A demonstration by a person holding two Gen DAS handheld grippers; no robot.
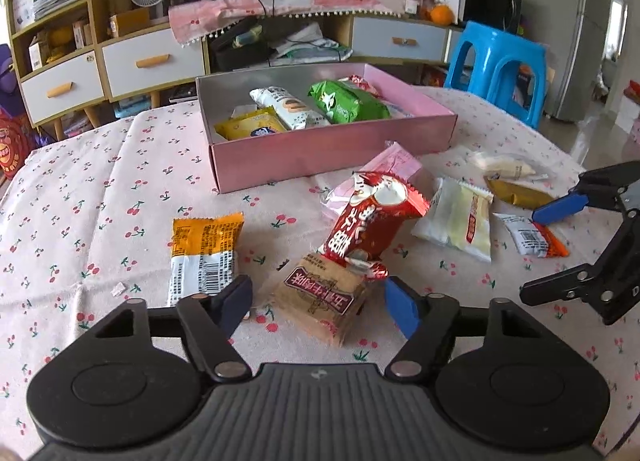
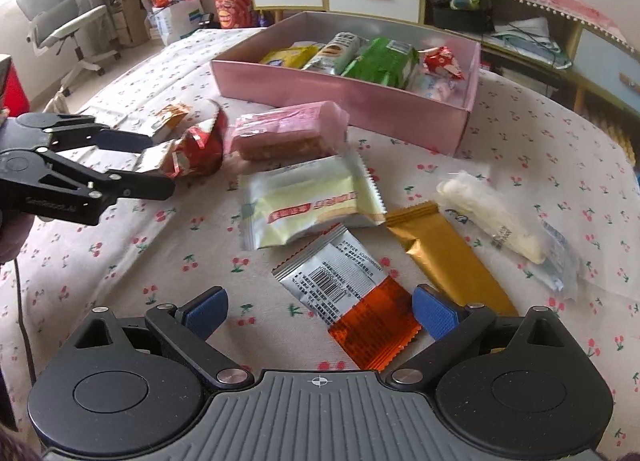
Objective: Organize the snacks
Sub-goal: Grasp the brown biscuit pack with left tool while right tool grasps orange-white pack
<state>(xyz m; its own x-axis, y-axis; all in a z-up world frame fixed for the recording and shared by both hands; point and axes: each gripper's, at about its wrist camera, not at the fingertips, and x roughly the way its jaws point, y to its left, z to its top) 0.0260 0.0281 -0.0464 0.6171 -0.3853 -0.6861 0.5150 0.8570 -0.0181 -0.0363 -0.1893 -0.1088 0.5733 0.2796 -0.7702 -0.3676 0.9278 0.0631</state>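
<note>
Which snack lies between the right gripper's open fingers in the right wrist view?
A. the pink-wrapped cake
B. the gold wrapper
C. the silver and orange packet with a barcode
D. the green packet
C: the silver and orange packet lies flat on the tablecloth between the right gripper fingers, which stand apart from it; the gold wrapper lies beside it, outside them.
</note>
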